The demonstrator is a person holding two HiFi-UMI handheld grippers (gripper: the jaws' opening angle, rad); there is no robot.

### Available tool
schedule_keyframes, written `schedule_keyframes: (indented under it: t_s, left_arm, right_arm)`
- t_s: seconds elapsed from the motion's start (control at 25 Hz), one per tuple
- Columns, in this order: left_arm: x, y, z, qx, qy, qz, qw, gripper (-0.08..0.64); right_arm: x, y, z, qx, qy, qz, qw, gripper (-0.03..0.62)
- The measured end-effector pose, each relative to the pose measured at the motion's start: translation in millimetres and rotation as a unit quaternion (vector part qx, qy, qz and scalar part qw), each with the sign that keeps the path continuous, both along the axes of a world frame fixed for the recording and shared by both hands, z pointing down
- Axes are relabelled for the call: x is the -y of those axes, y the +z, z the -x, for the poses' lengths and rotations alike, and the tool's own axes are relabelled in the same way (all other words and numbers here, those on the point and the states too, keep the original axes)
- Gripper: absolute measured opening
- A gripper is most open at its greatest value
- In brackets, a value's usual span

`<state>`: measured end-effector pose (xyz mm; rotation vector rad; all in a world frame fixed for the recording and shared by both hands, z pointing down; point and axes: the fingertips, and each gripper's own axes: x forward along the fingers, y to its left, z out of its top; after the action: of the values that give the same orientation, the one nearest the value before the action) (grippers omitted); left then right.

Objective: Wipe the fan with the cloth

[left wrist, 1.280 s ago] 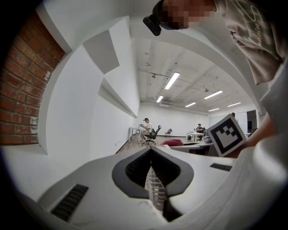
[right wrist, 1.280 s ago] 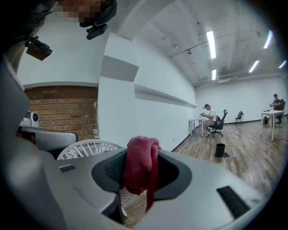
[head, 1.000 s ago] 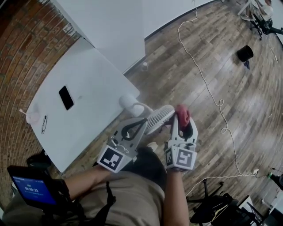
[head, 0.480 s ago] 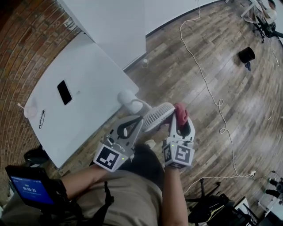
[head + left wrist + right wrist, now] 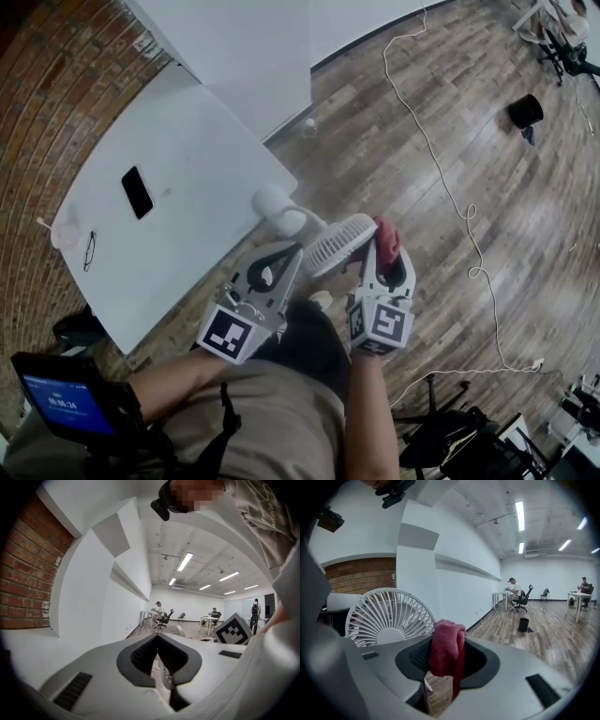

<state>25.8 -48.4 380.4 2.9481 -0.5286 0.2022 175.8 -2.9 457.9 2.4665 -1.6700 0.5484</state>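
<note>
From the head view, the fan point(image 5: 337, 246) sits with its white base at the near right corner of the white worktop point(image 5: 187, 150), its round grille leaning out past the edge, over the wooden floor and between my two grippers. My left gripper point(image 5: 298, 249) lies just left of the grille, and my right gripper point(image 5: 389, 255) just right of it, with the red cloth point(image 5: 387, 236) bunched at its tip beside the rim. Only this view shows the dark phone point(image 5: 137, 192) and glasses point(image 5: 90, 251) on the worktop's left part, and the white cable point(image 5: 441, 178) snaking over the floor. Far right stands a black bin point(image 5: 525, 111), its contents not visible. In the left gripper view, my left gripper point(image 5: 157, 638) has its jaws closed together at the tips with nothing between them; the fan lies outside this view, but the marker cube point(image 5: 233, 630) of my other gripper shows at right. In the right gripper view, my right gripper point(image 5: 447, 641) is clamped on the cloth point(image 5: 446, 651), which stands up before the grille's right rim; I cannot tell whether it touches the fan point(image 5: 389, 616). The bin point(image 5: 523, 624) stands far off on the floor.
</note>
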Motion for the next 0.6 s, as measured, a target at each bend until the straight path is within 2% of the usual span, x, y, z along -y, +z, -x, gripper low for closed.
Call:
schedule_keyframes:
  t_s: [0.6]
  left_arm:
    - [-6, 4, 17, 0.006, 0.017, 0.015, 0.9997, 0.002]
  right_arm:
    - [-15, 22, 16, -0.014, 0.015, 0.031, 0.999, 0.169]
